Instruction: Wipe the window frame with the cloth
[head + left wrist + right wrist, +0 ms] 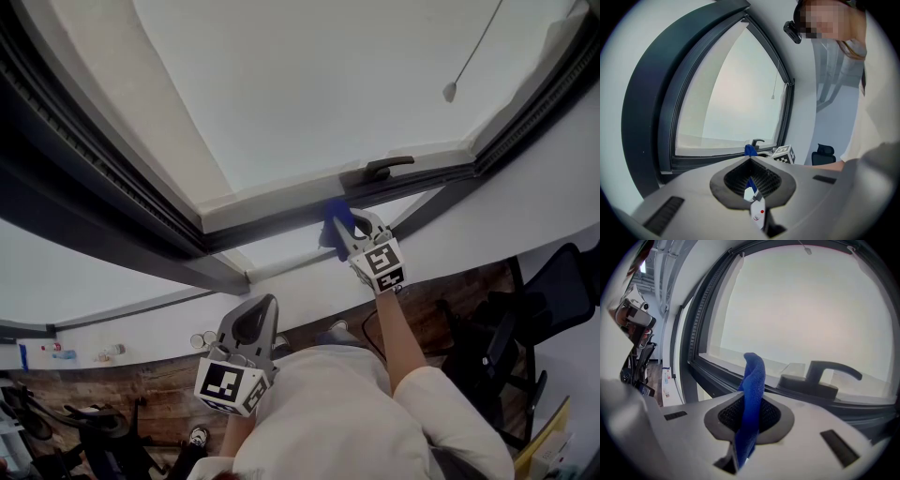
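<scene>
Down by the foot of the wall, a few small bottles [60,354] stand on the floor in the head view; what is in them is too small to tell.

The right gripper [354,232] is raised to the window frame [281,223], just left of the dark handle [380,170]. Its jaws are pinched narrow on a blue cloth [336,217]. In the right gripper view the cloth rises out of the seam between the jaws as a folded strip with its top curled over. The head view shows the cloth touching the lower rail of the frame.

The left gripper [251,319] hangs low, close to the person's chest and well apart from the frame. In its own view the jaws are pressed together. A small white and blue bit sits at the seam, and I cannot tell what it is.

Only the head view shows the black chair [553,281] at the right and the pull cord [450,91] hanging in front of the pane. The left gripper view alone shows the right gripper's marker cube [783,154] from the side, beside the cloth and handle.
</scene>
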`<state>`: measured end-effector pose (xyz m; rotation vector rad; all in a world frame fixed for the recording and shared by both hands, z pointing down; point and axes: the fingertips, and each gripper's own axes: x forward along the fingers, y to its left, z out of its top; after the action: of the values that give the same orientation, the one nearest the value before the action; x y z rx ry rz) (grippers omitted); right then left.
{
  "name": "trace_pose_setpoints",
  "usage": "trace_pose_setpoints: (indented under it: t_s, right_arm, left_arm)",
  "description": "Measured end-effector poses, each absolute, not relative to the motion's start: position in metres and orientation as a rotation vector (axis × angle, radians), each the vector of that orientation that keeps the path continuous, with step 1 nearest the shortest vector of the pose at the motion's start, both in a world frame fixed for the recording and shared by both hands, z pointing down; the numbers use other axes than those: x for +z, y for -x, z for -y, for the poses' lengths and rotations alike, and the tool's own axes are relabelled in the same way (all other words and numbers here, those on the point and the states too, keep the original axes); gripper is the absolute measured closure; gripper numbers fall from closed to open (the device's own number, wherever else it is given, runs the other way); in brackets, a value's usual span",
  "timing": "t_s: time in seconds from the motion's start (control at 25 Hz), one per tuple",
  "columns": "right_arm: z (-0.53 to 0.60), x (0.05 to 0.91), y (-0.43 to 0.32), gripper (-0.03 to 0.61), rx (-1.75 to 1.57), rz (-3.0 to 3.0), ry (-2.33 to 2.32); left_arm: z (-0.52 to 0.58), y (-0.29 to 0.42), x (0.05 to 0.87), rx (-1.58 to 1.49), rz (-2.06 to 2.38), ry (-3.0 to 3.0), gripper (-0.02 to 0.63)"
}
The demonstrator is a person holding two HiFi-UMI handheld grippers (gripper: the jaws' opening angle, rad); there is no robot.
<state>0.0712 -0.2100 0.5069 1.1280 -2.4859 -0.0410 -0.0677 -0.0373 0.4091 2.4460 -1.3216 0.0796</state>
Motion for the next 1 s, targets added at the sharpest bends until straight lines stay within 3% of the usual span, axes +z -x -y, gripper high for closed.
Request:
trace_pose_setpoints:
  t_s: [0.6,1.0]
  right_arm:
    - [0.233,0.508,-0.152,0.534,0.031,2.405,-1.332]
    - [0.204,0.493,-0.155,0.534,0.058,2.533,-1.422]
  left_arm:
    - [0.034,0.062,0.410,0.091,1.306,-2.455,0.606]
    - [0.022,0.032,0.423,0.146,1.196,-2.451,0.606]
